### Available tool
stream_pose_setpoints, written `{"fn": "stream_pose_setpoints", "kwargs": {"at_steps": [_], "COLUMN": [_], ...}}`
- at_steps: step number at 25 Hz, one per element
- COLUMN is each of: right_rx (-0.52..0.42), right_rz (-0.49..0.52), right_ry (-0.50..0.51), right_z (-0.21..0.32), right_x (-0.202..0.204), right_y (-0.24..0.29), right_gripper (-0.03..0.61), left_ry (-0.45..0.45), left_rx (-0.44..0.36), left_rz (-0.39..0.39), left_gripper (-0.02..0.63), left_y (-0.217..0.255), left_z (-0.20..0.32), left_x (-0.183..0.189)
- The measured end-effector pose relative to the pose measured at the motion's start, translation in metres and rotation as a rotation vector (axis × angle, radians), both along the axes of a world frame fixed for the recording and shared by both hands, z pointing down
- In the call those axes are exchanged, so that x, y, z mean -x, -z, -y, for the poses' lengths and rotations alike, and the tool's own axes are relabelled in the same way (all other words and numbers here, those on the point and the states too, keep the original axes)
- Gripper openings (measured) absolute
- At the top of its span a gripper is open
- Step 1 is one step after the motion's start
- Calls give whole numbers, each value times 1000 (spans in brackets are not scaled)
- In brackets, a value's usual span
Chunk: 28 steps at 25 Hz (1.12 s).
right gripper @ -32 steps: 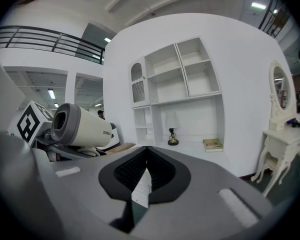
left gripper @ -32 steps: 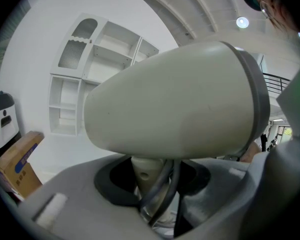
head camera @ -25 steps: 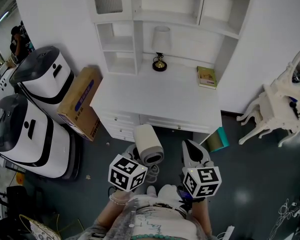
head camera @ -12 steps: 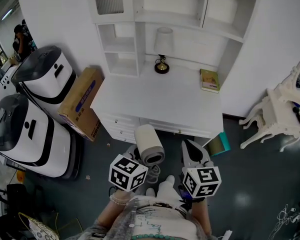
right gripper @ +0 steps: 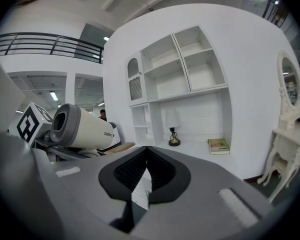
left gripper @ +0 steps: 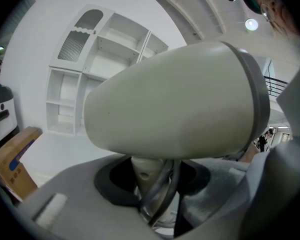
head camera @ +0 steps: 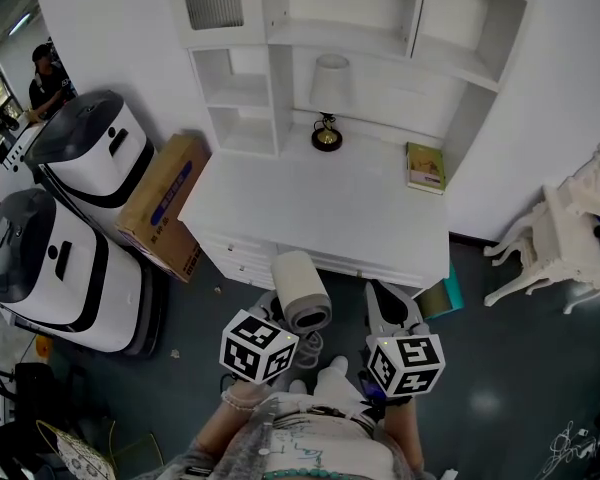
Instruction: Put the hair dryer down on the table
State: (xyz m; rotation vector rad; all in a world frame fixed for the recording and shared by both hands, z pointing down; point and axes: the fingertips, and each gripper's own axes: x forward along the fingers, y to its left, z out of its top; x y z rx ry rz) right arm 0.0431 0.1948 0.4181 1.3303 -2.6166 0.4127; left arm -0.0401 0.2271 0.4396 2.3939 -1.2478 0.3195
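While the left tool [left gripper: 152, 184] is clamped on the handle of the hair dryer [head camera: 300, 290], the pale barrel sits above the jaws; a dark cord runs down between them beside the handle; the grey-ringed end of the barrel faces the person. The hair dryer is held in the air in front of the counter [head camera: 320, 208], near its front edge and not touching it. The right tool [right gripper: 146, 169] is beside the left one, level with it; its jaws are drawn together with nothing between them. On the counter, a lamp [head camera: 327, 103] stands at the back against the shelf unit [head camera: 245, 98]; a book [head camera: 425, 168] lies near the right rear corner. A cardboard box [head camera: 160, 203] leans at the counter's left side.
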Motion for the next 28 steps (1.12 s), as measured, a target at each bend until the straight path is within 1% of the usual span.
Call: {"fn": "stream_pose_setpoints", "kwargs": {"at_steps": [8, 15, 28], "right_rx": [-7, -22, -20], "right_rz": [-4, -8, -16], "right_ry": [45, 73, 115], "right_z": [43, 74, 99], "right_x": [3, -7, -31], "right_y": [8, 14, 8], "right_gripper": [28, 29, 28], "left_ry": [35, 65, 100], "left_rx": [-1, -14, -12], "left_rz": [0, -3, 0], "left_gripper": [169, 169, 169], "left_y": [6, 11, 6], "left_z": [40, 71, 98], "left_x": [-1, -13, -37]}}
